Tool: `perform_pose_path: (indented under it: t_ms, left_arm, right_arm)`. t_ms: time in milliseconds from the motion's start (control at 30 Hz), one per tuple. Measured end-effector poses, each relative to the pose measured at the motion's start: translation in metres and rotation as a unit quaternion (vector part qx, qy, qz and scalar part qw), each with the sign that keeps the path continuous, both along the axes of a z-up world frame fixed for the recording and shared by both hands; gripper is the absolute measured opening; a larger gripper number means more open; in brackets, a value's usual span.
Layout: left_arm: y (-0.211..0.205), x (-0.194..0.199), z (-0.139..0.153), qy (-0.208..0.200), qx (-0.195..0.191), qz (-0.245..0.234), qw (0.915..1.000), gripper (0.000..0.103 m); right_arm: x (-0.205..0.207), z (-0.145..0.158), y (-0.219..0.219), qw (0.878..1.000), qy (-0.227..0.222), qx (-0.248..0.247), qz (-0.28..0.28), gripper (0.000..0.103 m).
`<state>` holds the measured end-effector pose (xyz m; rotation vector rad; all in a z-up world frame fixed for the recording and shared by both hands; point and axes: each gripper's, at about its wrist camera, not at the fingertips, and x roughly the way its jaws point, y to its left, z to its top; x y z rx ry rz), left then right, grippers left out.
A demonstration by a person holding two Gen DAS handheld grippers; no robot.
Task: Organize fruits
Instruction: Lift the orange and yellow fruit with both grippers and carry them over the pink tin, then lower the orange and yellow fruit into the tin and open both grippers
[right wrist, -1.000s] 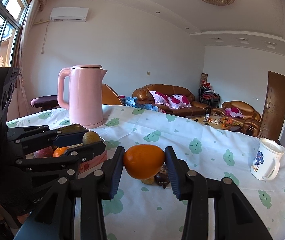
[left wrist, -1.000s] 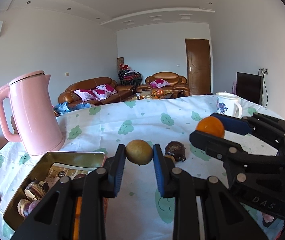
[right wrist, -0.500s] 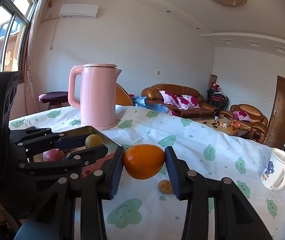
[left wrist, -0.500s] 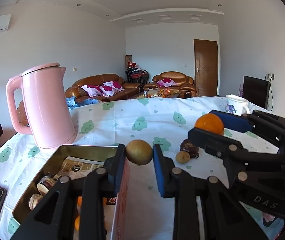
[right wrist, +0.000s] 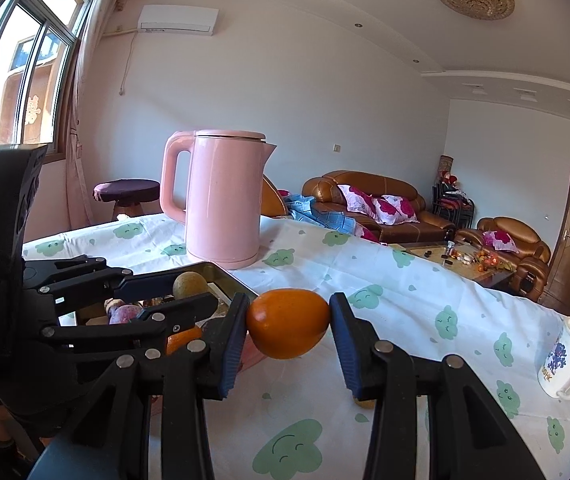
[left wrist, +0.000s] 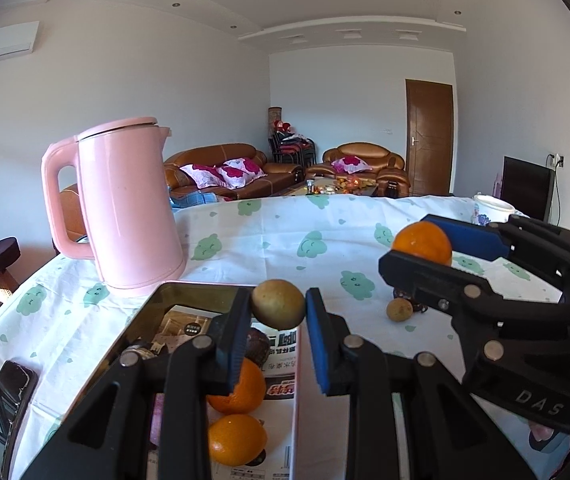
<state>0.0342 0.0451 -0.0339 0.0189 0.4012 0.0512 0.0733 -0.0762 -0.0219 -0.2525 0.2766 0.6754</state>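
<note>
My left gripper (left wrist: 278,306) is shut on a small brown-green round fruit (left wrist: 278,303) and holds it over the metal tin (left wrist: 189,294). The tin holds two oranges (left wrist: 237,390), a dark fruit (left wrist: 256,346) and printed paper. My right gripper (right wrist: 288,324) is shut on an orange (right wrist: 288,323), held above the table to the right of the tin; it shows in the left wrist view (left wrist: 421,242) too. The left gripper's fruit also shows in the right wrist view (right wrist: 189,285).
A pink kettle (left wrist: 125,204) stands just behind the tin. A small brown fruit (left wrist: 399,309) and a dark one lie on the cloud-print tablecloth. A white mug (right wrist: 569,354) stands at the far right. A phone (left wrist: 3,396) lies at the left edge.
Both grippers have moved left with their fruits. The left one now hangs over the tin, the right one has come beside the tin, away from the loose fruits.
</note>
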Motion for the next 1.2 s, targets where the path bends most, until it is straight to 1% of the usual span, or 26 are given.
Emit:
perform_pose_path:
  t_ms: [433, 767, 1200]
  left_arm:
    - [0.028, -0.005, -0.001, 0.01, -0.004, 0.031, 0.9995, 0.029]
    - [0.051, -0.002, -0.004, 0.025, -0.004, 0.048, 0.9985, 0.029]
    - [0.075, 0.005, -0.007, 0.046, -0.003, 0.066, 0.9968, 0.029]
  right_arm:
    - [-0.002, 0.002, 0.027, 1.0, 0.0, -0.008, 0.024, 0.043]
    - [0.001, 0.001, 0.048, 0.999, 0.01, -0.012, 0.042, 0.043]
    - [0.0, -0.01, 0.075, 0.997, 0.027, -0.026, 0.066, 0.044]
